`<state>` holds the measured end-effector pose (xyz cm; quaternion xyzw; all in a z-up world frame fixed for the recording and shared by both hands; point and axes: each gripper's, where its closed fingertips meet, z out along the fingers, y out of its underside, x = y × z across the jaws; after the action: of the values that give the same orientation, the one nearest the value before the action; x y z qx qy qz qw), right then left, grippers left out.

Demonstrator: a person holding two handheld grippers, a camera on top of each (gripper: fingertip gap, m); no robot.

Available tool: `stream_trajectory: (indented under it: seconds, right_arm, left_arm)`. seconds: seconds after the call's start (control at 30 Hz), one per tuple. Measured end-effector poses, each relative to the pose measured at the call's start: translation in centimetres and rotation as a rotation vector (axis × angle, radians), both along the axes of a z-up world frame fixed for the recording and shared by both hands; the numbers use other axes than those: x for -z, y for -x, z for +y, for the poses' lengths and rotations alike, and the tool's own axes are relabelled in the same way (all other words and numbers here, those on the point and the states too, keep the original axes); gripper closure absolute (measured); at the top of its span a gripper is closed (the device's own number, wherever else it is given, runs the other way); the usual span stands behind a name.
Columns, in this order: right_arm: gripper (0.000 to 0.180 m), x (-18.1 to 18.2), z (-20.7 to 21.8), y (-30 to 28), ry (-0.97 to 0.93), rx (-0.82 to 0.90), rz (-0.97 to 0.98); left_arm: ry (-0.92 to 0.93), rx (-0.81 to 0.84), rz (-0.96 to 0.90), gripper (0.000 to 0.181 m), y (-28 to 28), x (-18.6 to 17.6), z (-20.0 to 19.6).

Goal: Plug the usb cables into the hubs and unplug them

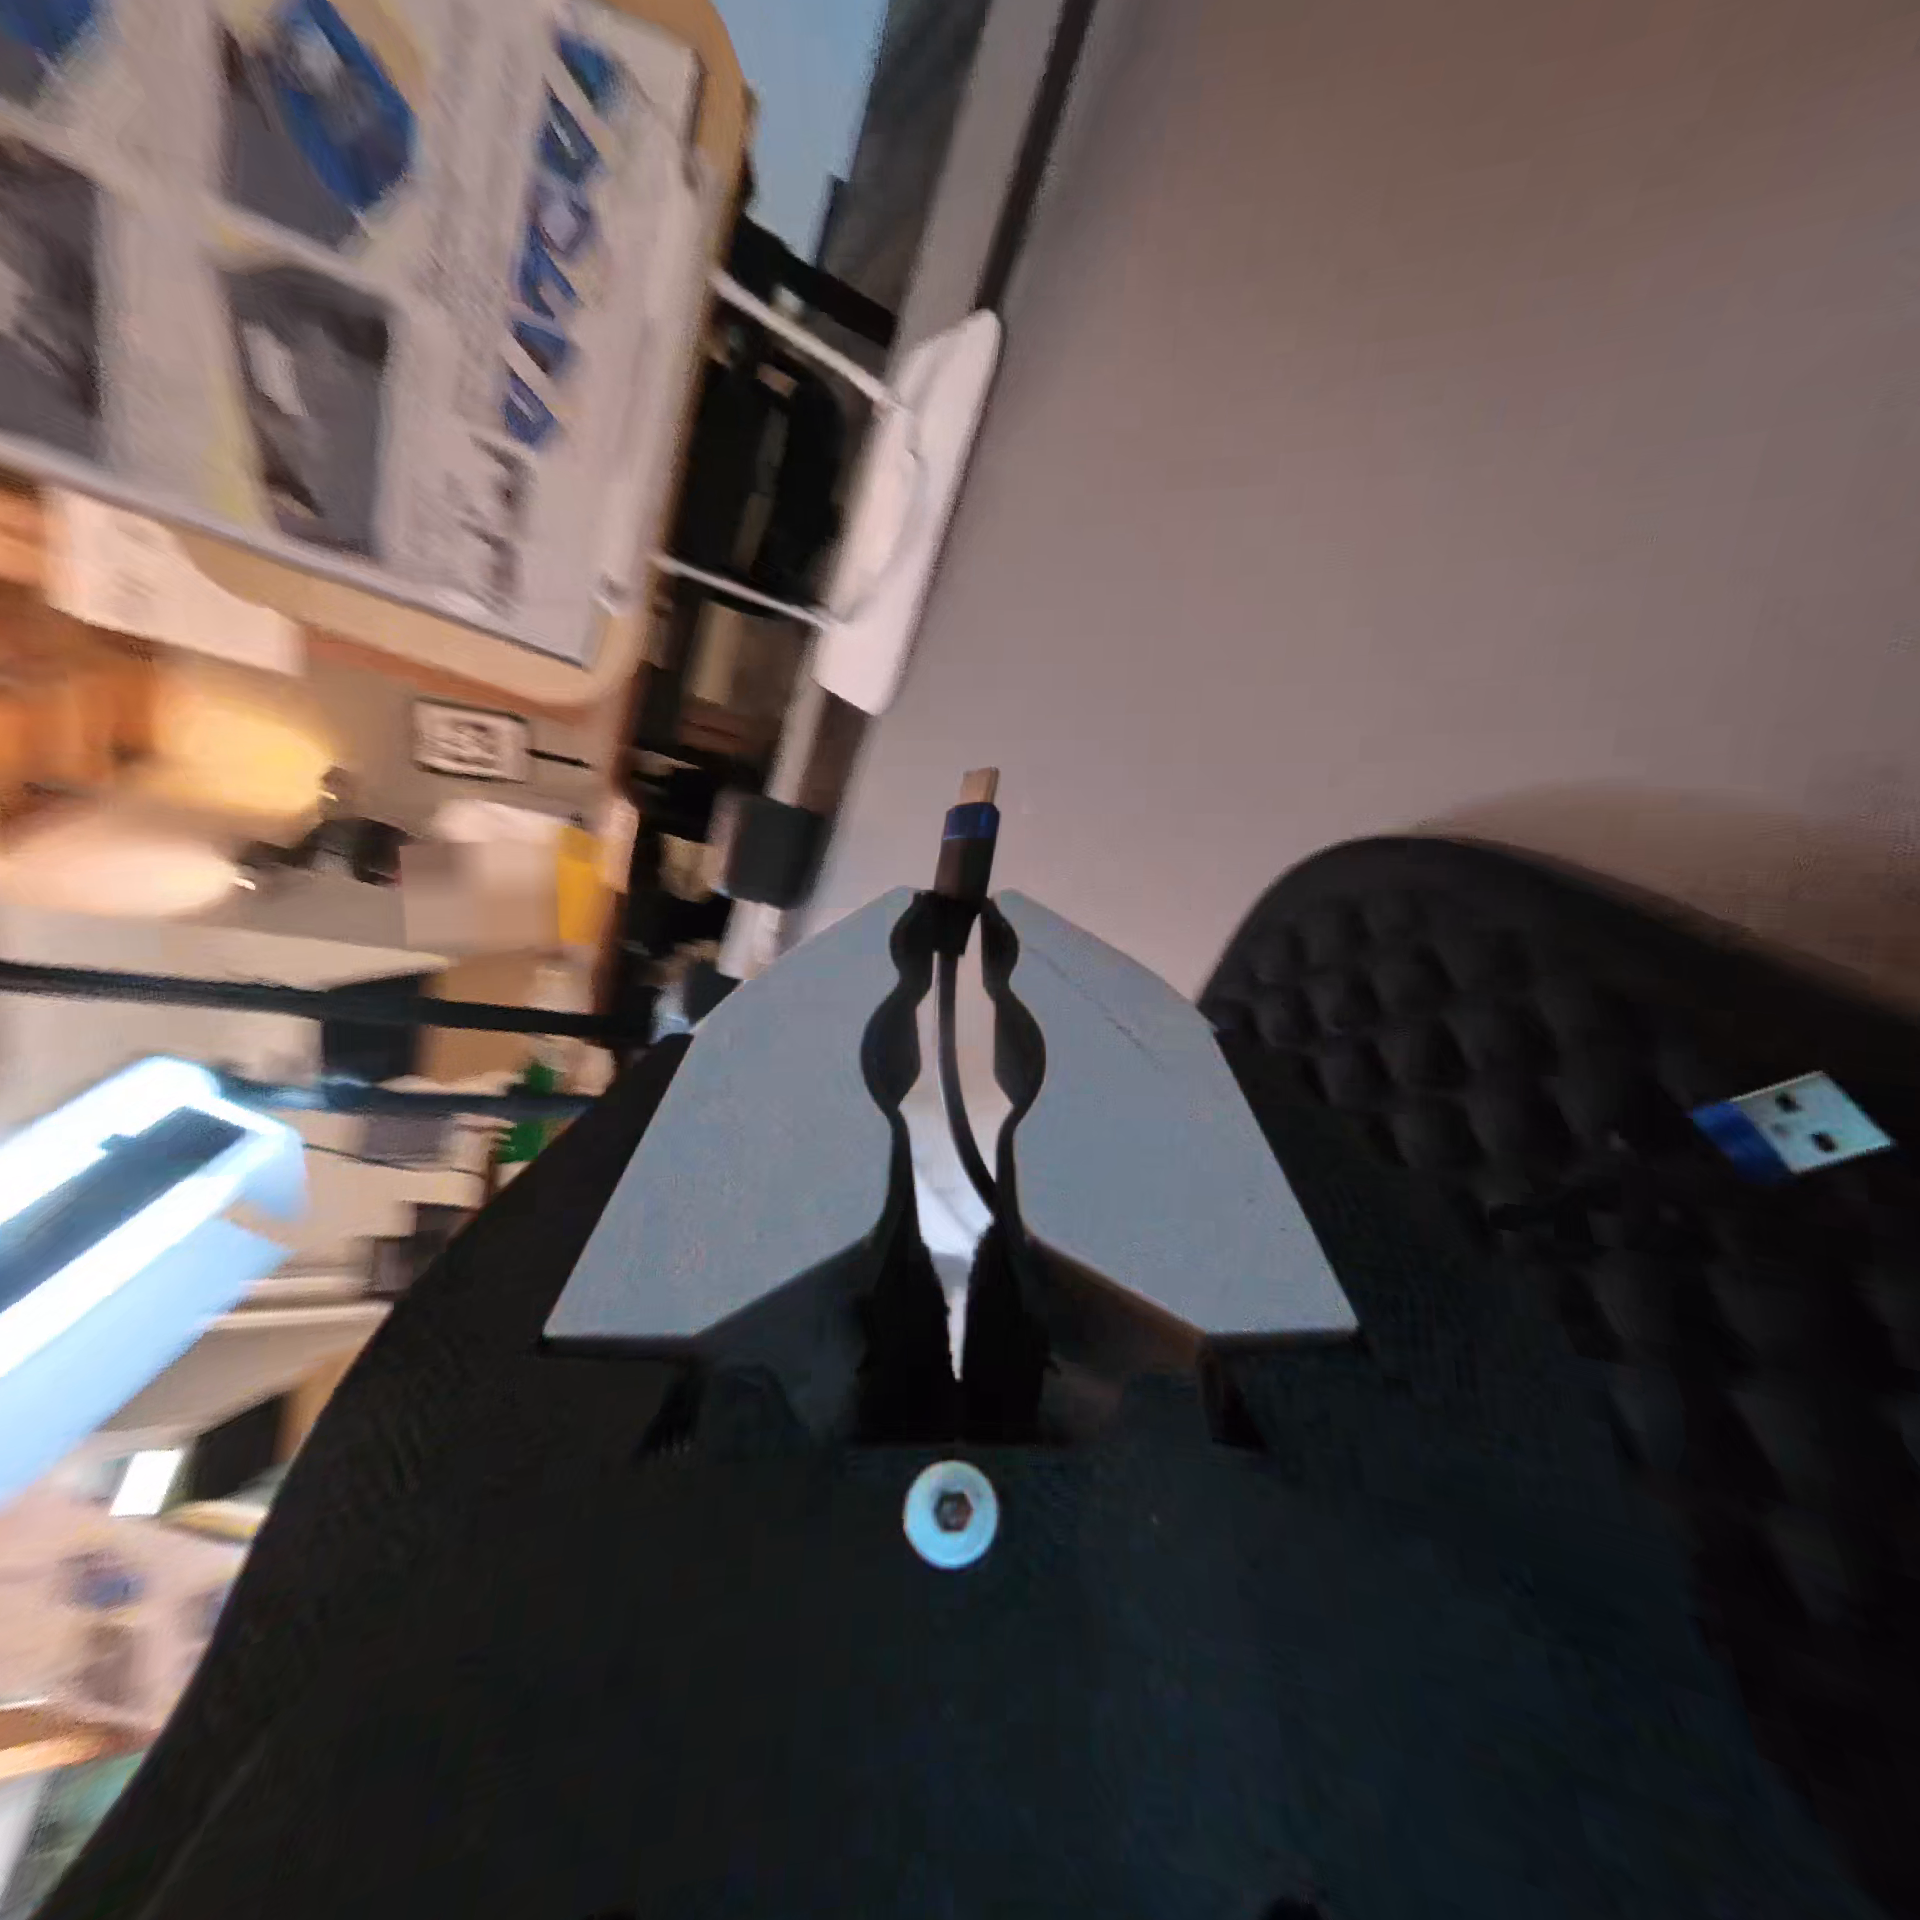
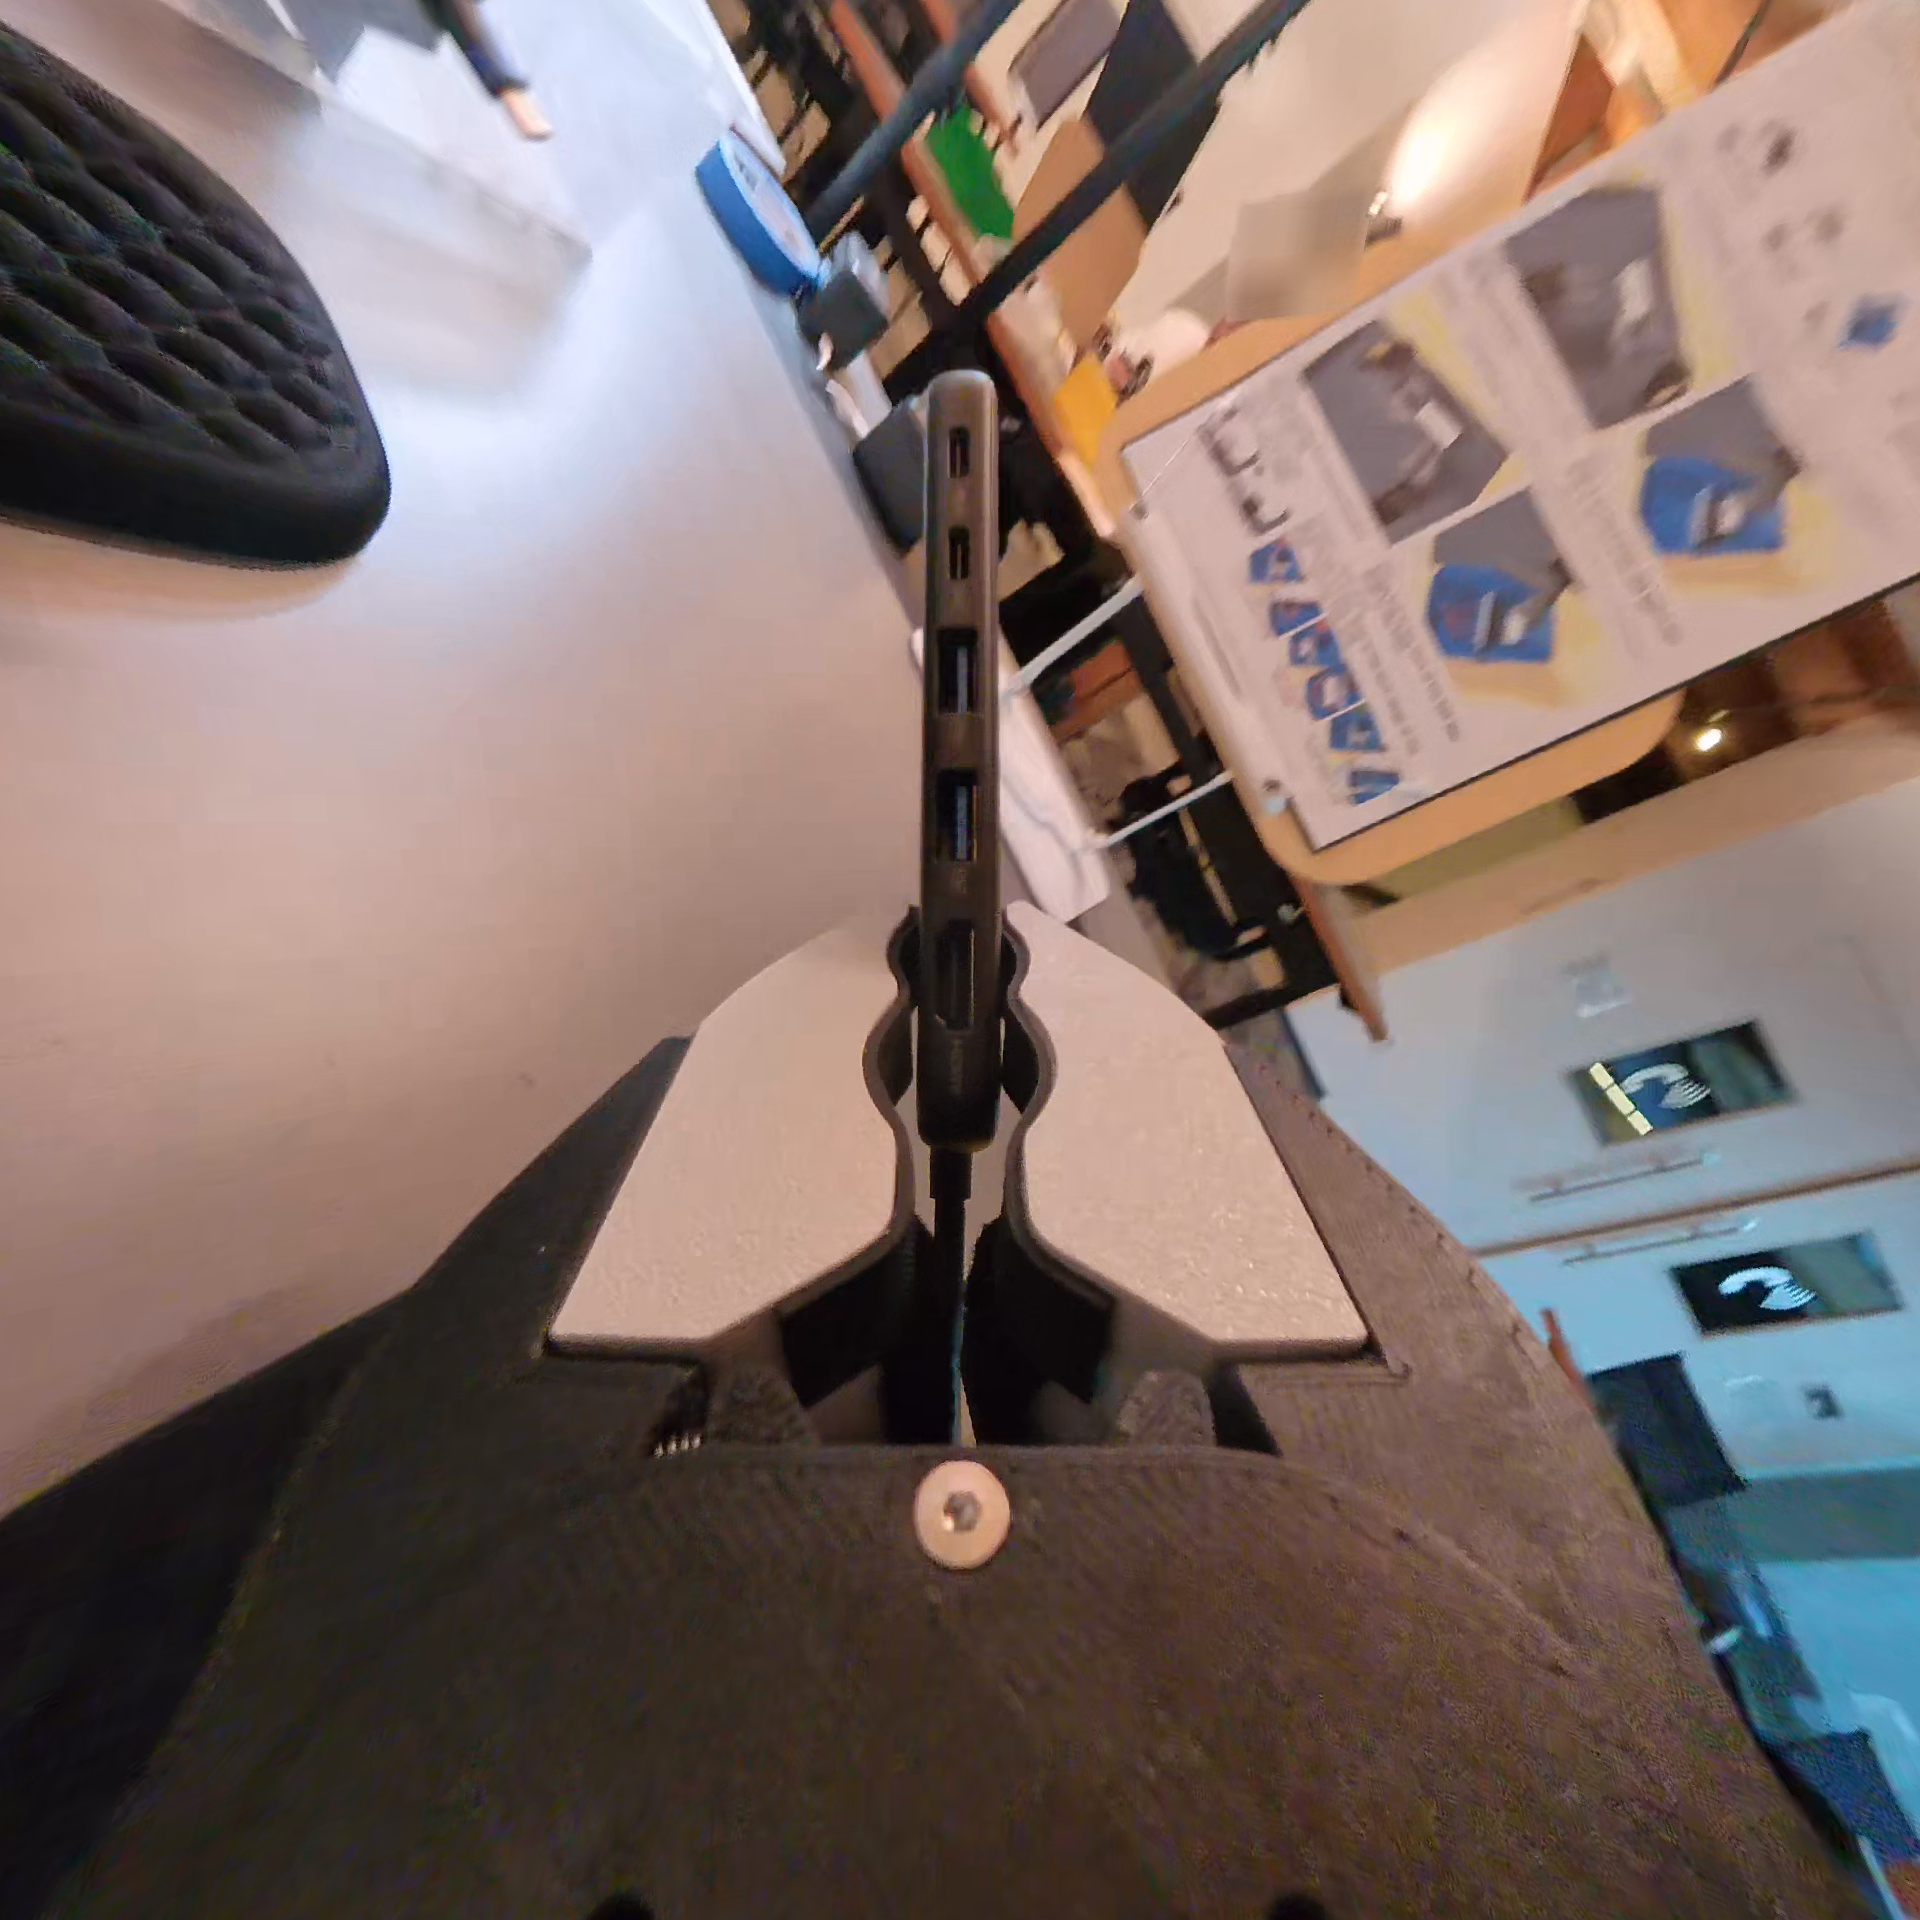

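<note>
In the left wrist view my left gripper [image 1: 958, 914] is shut on a black USB cable plug [image 1: 968, 842] with a blue band; its metal tip sticks out past the fingertips, and the thin cable runs back between the fingers. A second USB plug [image 1: 1789, 1127], blue with a metal shell, lies on a black mesh cushion [image 1: 1558, 1091] at the right. In the right wrist view my right gripper [image 2: 958, 935] is shut on the lower end of a dark grey USB hub [image 2: 961, 675], held edge-on with its row of ports facing the camera. Both views are tilted above the white table [image 2: 468, 779].
The black mesh cushion [image 2: 156, 343] lies at the upper left of the right wrist view. A white flat device [image 1: 914, 499] sits at the table's far edge. A poster board [image 2: 1507, 520], shelves and a blue tape roll [image 2: 753, 213] stand beyond the table.
</note>
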<state>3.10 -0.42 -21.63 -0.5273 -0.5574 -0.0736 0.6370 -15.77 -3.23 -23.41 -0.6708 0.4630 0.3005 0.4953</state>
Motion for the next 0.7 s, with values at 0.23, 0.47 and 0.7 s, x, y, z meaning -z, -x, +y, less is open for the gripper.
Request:
stream_trajectory:
  seconds: [0.23, 0.47, 0.7]
  right_arm:
    - [0.167, 2.5, 0.7, 1.0, 0.133, 0.077, -0.05]
    - [0.167, 3.0, 0.5, 1.8, 0.139, 0.074, -0.06]
    - [0.167, 2.8, 0.3, 3.0, 0.06, 0.102, -0.074]
  left_arm:
    - [-0.128, 0.099, 0.165, 0.172, -5.3, -2.7, 1.0]
    - [-0.13, 0.173, 0.147, 0.172, -8.3, -2.6, 1.0]
    - [-0.109, 0.161, 0.104, 0.172, -9.5, -1.8, 1.2]
